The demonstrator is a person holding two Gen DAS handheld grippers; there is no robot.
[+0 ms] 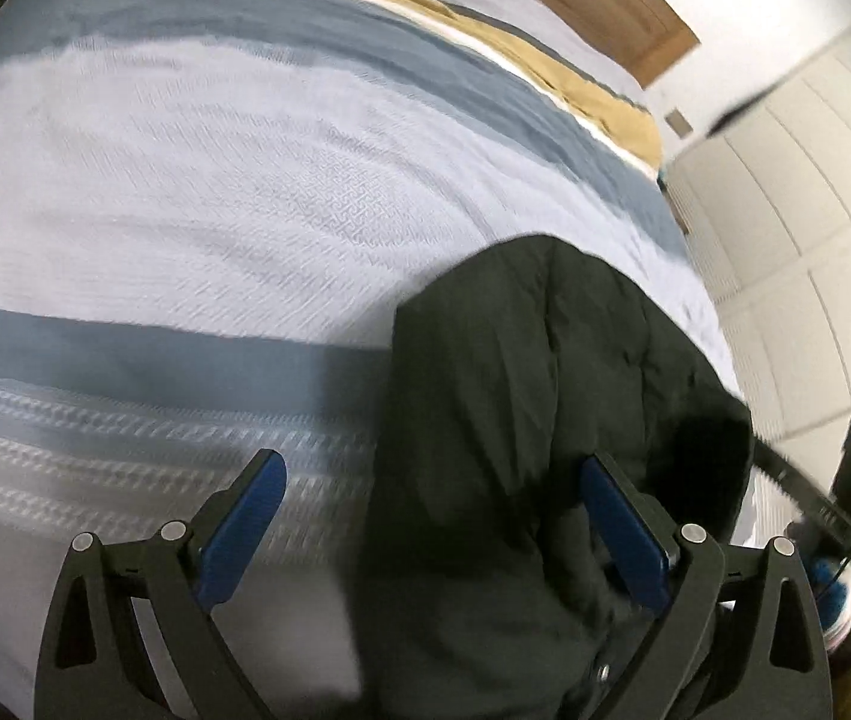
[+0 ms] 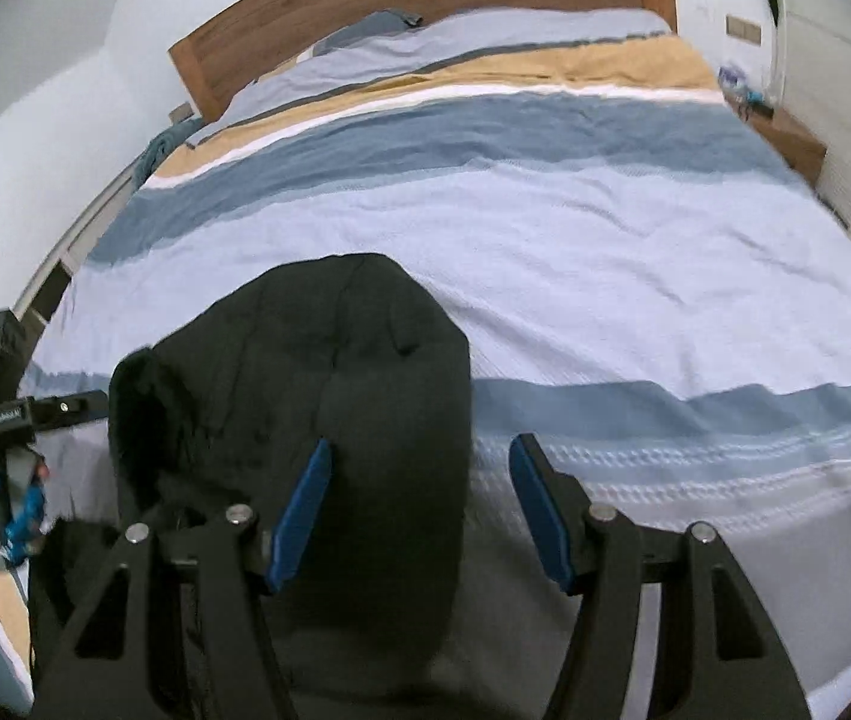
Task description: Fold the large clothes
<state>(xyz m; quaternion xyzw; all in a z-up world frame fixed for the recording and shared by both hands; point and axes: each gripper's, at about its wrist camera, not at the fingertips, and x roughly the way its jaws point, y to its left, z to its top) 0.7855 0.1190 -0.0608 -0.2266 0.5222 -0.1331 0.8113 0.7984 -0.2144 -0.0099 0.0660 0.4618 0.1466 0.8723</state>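
A dark quilted jacket (image 1: 521, 396) lies bunched on the striped bedspread (image 1: 197, 192), its hood end pointing up the bed. It also shows in the right wrist view (image 2: 329, 372). My left gripper (image 1: 431, 510) is open above the jacket's left edge, with one blue pad (image 1: 245, 528) over the bedspread and the other over the jacket. My right gripper (image 2: 419, 498) is open above the jacket's right edge, its left finger over the jacket and its right finger over the bedspread (image 2: 605, 276). Neither holds anything.
A wooden headboard (image 2: 425, 6) stands at the bed's far end. White wardrobe doors (image 1: 797, 228) flank one side and a wooden nightstand (image 2: 797, 144) stands by the far corner. The other gripper's body (image 1: 845, 492) shows at the left wrist view's right edge.
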